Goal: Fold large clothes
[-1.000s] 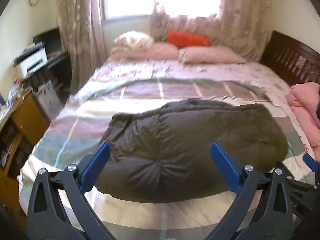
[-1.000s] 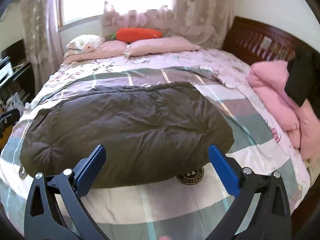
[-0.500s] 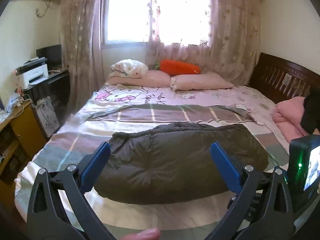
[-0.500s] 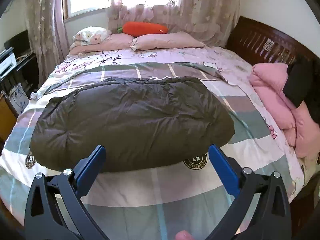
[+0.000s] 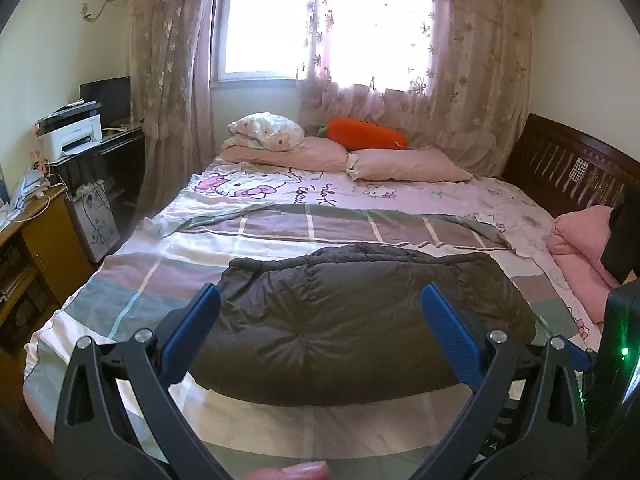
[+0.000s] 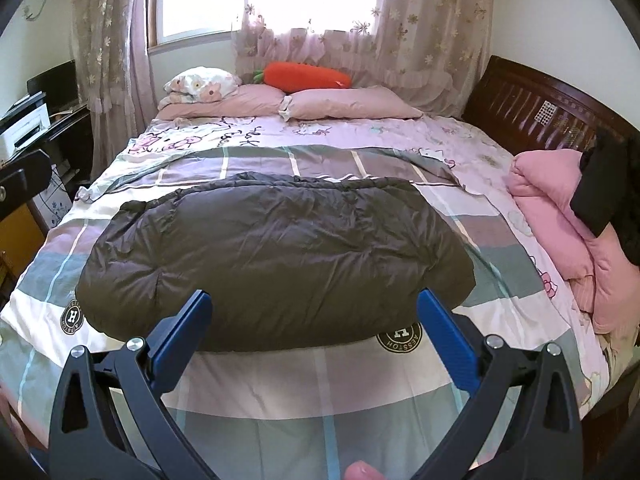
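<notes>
the folded dark puffer jacket (image 5: pixel 360 320) (image 6: pixel 276 256) lies on the checked quilt (image 6: pixel 320 384), on the near half of the bed, well short of the pink pillows (image 6: pixel 348 106). both the left gripper (image 5: pixel 320 312) and right gripper (image 6: pixel 314 312) hover before it, jaws wide, holding nothing.

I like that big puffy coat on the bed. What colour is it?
The puffy coat is dark grey-brown; the right wrist view shows it best.

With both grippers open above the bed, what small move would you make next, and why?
Probably lower the left gripper and right gripper toward the dark padded jacket's near edge: it lies as a bundle on the checked quilt, and both sets of jaws are empty.
</notes>
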